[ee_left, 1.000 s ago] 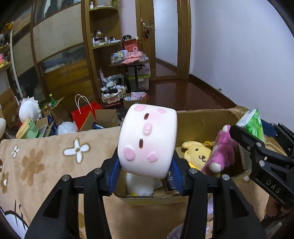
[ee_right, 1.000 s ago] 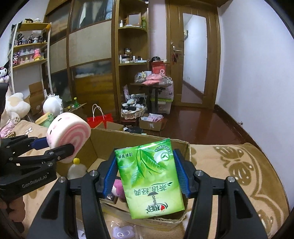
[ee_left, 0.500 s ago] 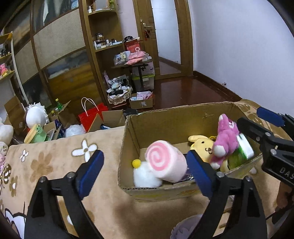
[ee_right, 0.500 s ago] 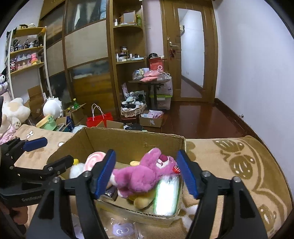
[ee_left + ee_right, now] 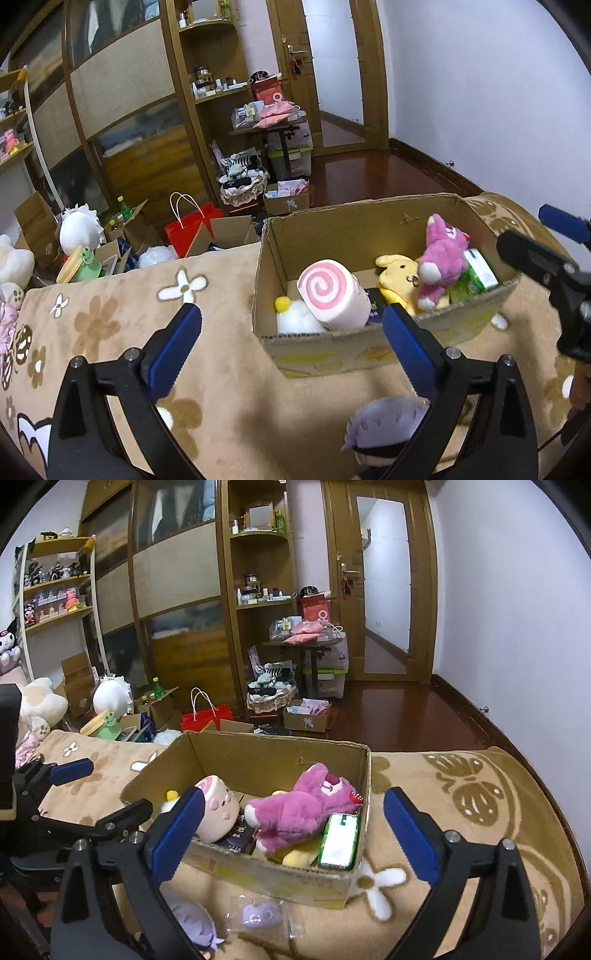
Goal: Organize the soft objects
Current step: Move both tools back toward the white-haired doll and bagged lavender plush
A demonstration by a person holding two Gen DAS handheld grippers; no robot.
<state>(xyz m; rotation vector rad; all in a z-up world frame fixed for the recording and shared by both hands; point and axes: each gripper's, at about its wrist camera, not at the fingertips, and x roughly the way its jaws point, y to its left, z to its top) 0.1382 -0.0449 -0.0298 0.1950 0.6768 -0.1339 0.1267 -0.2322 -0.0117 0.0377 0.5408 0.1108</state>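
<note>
A cardboard box [image 5: 369,229] stands on a beige flowered blanket [image 5: 110,325]. Inside lie a pink swirl roll plush [image 5: 328,291], a white plush with a yellow pompom [image 5: 295,321], a yellow dog plush [image 5: 399,273], a pink bear plush [image 5: 441,258] and a green tissue pack [image 5: 476,273]. My left gripper [image 5: 291,317] hovers before the box's near wall, its jaws opening wide with nothing between them. My right gripper [image 5: 294,799] faces the box [image 5: 258,753] from the other side, jaws also opening and empty, above the bear [image 5: 303,808] and tissue pack [image 5: 340,842].
A purple-haired plush [image 5: 384,421] lies on the blanket just below my left gripper. A clear packet with a purple item [image 5: 258,915] rests in front of the box. Beyond the blanket's edge stand boxes, a red bag [image 5: 192,229], shelves and a door.
Both grippers opened and let go: the roll plush dropped into the box's left side, the tissue pack into its right. Both grippers then drew back from the box.
</note>
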